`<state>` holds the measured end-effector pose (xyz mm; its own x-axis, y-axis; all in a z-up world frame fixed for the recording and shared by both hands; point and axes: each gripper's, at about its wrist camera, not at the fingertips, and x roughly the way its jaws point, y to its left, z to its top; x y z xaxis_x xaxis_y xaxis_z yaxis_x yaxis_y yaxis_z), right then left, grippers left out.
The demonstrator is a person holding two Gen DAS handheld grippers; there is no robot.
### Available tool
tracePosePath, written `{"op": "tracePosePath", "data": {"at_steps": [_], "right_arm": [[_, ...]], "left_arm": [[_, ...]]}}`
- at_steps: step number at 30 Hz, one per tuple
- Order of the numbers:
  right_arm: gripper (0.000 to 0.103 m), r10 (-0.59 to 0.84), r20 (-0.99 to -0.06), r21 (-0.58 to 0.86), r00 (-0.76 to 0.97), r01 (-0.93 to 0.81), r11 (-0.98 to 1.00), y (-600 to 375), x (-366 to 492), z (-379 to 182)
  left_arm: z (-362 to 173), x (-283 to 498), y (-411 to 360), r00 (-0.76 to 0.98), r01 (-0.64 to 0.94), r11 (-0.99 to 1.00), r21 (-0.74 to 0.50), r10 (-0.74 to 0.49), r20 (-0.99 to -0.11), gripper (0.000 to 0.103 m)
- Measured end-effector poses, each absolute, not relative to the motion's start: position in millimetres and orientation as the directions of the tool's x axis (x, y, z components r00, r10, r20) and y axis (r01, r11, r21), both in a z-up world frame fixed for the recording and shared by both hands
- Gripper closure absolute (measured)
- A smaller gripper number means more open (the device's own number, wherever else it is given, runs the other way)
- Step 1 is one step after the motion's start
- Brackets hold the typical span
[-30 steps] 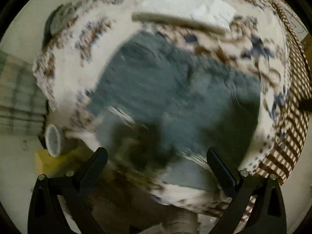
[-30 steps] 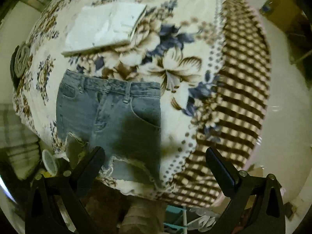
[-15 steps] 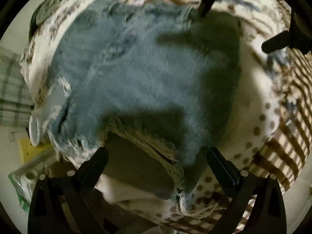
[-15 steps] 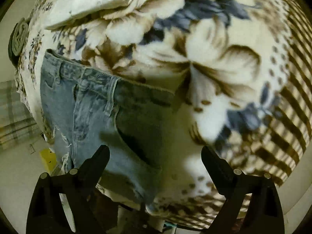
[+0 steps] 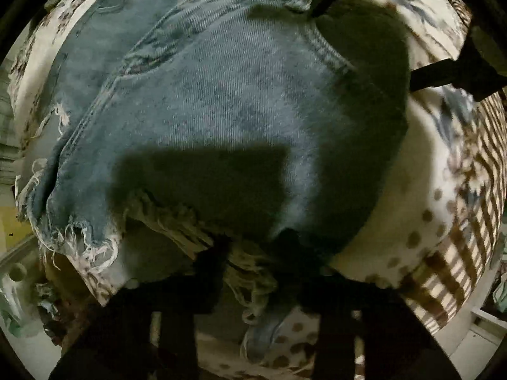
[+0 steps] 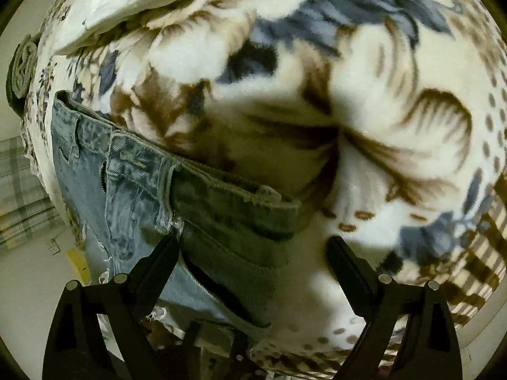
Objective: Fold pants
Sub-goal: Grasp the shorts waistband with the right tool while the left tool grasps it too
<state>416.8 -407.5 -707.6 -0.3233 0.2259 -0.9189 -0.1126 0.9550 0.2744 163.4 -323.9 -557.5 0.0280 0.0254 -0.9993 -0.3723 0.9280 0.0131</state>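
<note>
1. Left gripper (image 5: pixel 253 253), bottom centre of the left view: its fingers are dark and blurred, drawn close together at the frayed hem. It appears clamped on the hem, though the contact itself is in shadow.
2. Right gripper (image 6: pixel 253 250), bottom of the right view: jaws wide apart, holding nothing. The left finger (image 6: pixel 158 259) rests on or just above the denim near the pocket; the right finger is over bare blanket.
3. Shorts (image 5: pixel 221 95): one pair, denim, lying flat on the blanket (image 6: pixel 364 95), filling the middle of the left view. The waistband runs along the centre left of the right view.
4. Handling, as judged: denim is moderately stiff and fairly heavy, not slippery, not fragile. Frayed threads are weak, so solid cloth above the fringe is the better hold. The waistband corner is thick and firm, a sound second grip.
5. Count: one pair of shorts, two grippers, one blanket, one white folded cloth (image 6: pixel 133 3) at upper left of the right view.
</note>
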Motion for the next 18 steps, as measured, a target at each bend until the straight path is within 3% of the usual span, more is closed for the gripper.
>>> {"op": "tracePosePath", "data": {"at_steps": [1,4,8,10,18], "right_arm": [[0.011,0.226,-0.919,0.274,-0.322,-0.111,0.955,-407,416,-709],[0.019,0.235,-0.920,0.281,-0.315,-0.110,0.953,-407,414,-711],[0.039,0.252,-0.920,0.297,-0.299,-0.114,0.948,-408,412,-709],[0.054,0.268,-0.918,0.310,-0.292,-0.108,0.945,-409,412,-707],[0.078,0.280,-0.925,0.316,-0.258,-0.111,0.942,-410,412,-690]], "left_arm": [[-556,164,-326,0.035,-0.372,0.928,0.014,0.029,-0.999,0.089],[-556,163,-325,0.044,-0.386,0.922,0.001,0.019,-0.999,0.097],[-556,164,-325,0.061,-0.395,0.918,-0.033,-0.010,-0.998,0.100],[-552,162,-322,0.070,-0.391,0.919,-0.043,-0.017,-0.997,0.100],[-536,159,-320,0.125,-0.389,0.916,-0.096,-0.051,-0.991,0.101]]}}
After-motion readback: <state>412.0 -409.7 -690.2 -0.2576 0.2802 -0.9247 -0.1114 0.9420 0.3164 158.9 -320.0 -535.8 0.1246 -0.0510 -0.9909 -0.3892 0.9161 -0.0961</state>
